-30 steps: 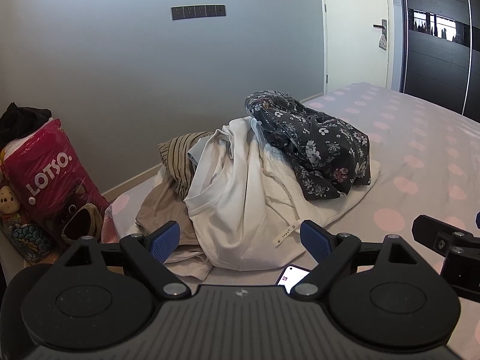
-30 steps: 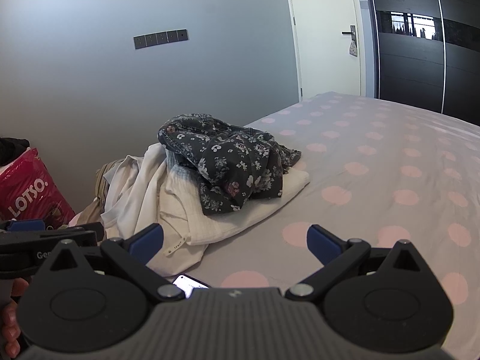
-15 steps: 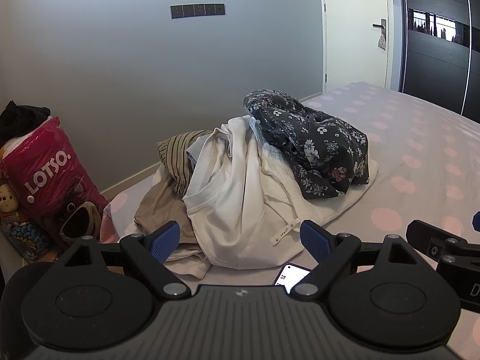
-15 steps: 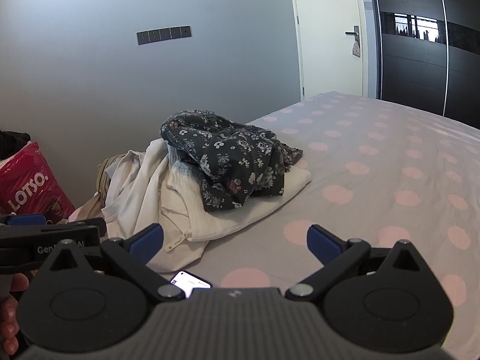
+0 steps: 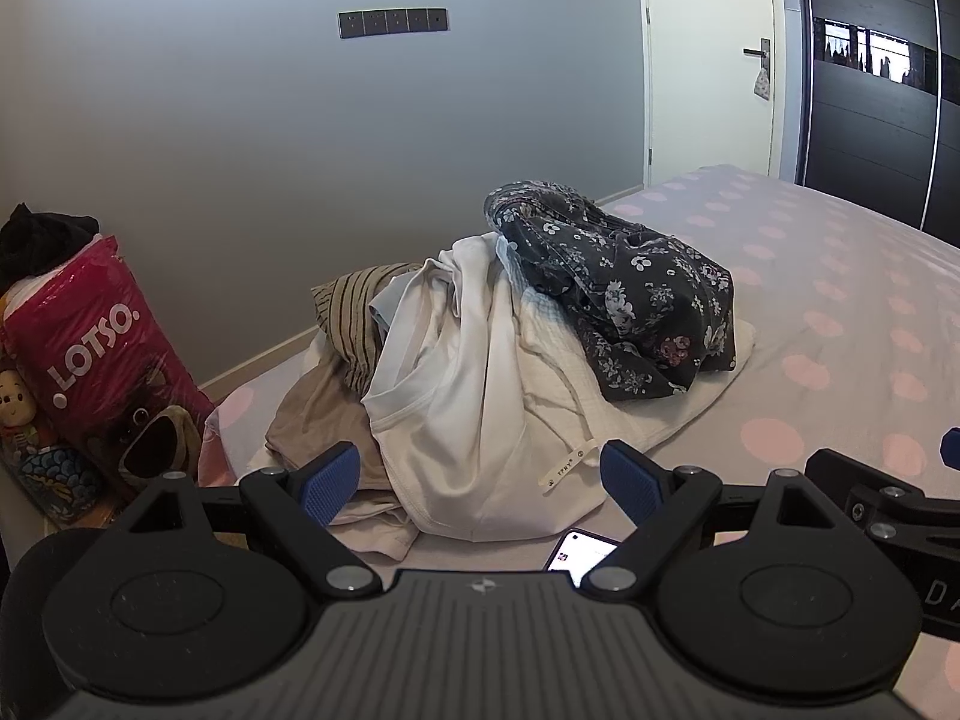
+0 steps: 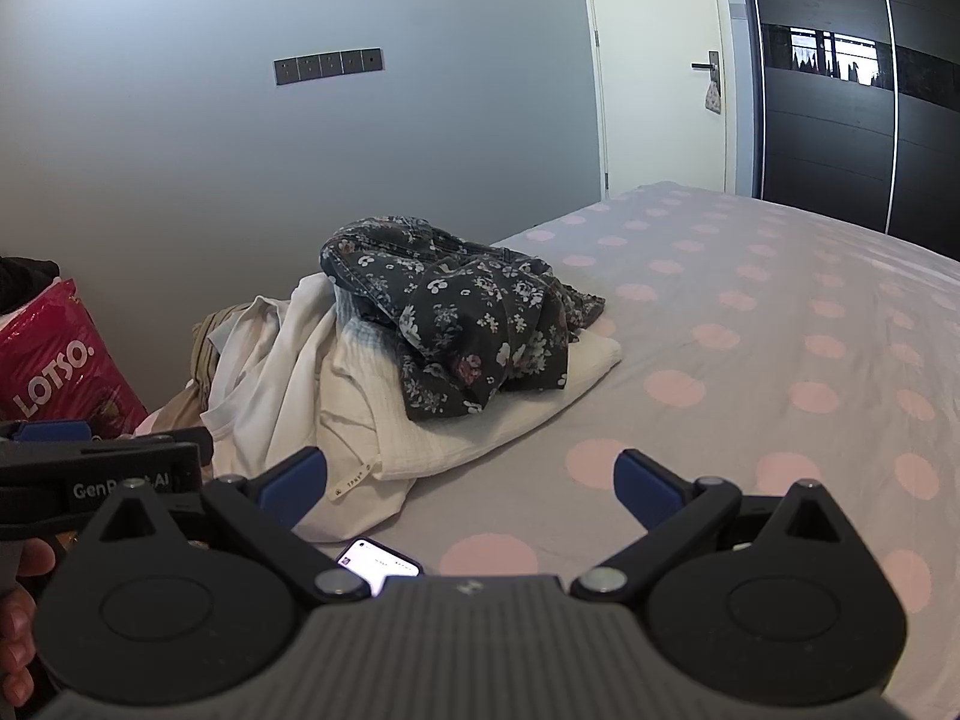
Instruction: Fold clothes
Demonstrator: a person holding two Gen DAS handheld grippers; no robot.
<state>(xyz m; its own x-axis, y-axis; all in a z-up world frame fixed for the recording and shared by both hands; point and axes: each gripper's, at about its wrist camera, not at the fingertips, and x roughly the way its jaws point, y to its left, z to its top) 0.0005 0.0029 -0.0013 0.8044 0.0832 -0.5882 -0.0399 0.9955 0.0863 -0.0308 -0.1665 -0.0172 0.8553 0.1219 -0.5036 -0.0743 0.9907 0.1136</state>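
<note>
"LOTSO." on the pink bag [image 5: 90, 360]; "GenR…AI" on the left hand-held gripper [image 6: 120, 483]

The bed [image 6: 780, 312], in a pink-dotted sheet, carries a heap of unfolded clothes [image 5: 510, 360] and a lit phone [image 6: 377, 564].

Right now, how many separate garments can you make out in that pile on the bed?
5 visible: dark floral garment on top, cream textured cloth beneath, white smooth top in front, striped beige piece and tan piece at left. More may be buried.
</note>
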